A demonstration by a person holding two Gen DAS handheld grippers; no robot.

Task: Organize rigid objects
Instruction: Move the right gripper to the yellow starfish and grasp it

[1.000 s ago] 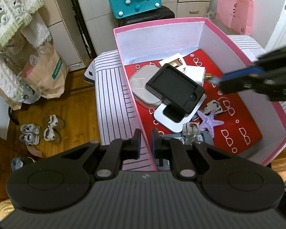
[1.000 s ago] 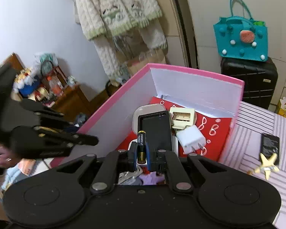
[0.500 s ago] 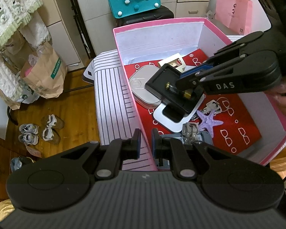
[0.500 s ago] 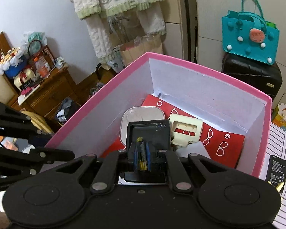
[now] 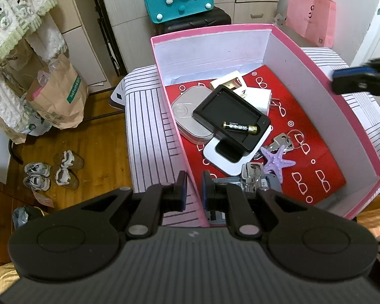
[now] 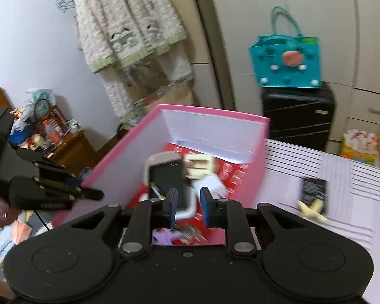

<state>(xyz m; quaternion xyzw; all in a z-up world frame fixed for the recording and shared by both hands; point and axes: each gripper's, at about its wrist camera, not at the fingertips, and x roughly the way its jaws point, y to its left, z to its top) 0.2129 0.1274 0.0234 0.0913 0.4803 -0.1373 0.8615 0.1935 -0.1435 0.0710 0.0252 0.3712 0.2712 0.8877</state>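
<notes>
A pink box (image 5: 164, 116) with a red patterned floor holds a black tray (image 5: 230, 116), a silver case (image 5: 187, 116), white chargers (image 5: 255, 96), keys (image 5: 281, 141) and a purple starfish (image 5: 278, 159). A black and gold battery (image 5: 239, 127) lies on the black tray. My left gripper (image 5: 193, 190) is shut on the near left wall of the pink box. My right gripper (image 6: 188, 202) is open and empty, above the box (image 6: 255, 157) near its right wall; it also shows blurred at the right edge of the left wrist view (image 5: 354, 81).
The box stands on a striped cloth (image 6: 342, 190). On the cloth right of the box lie a black card (image 6: 314, 187) and a yellow starfish (image 6: 311, 209). A black suitcase (image 6: 299, 111) with a teal bag (image 6: 286, 60) stands behind. Shoes (image 5: 50, 172) and paper bags (image 5: 55, 93) are on the floor.
My right gripper has let go of the battery onto the black tray, opened, and pulled back up and to the right. My left gripper has not moved.
</notes>
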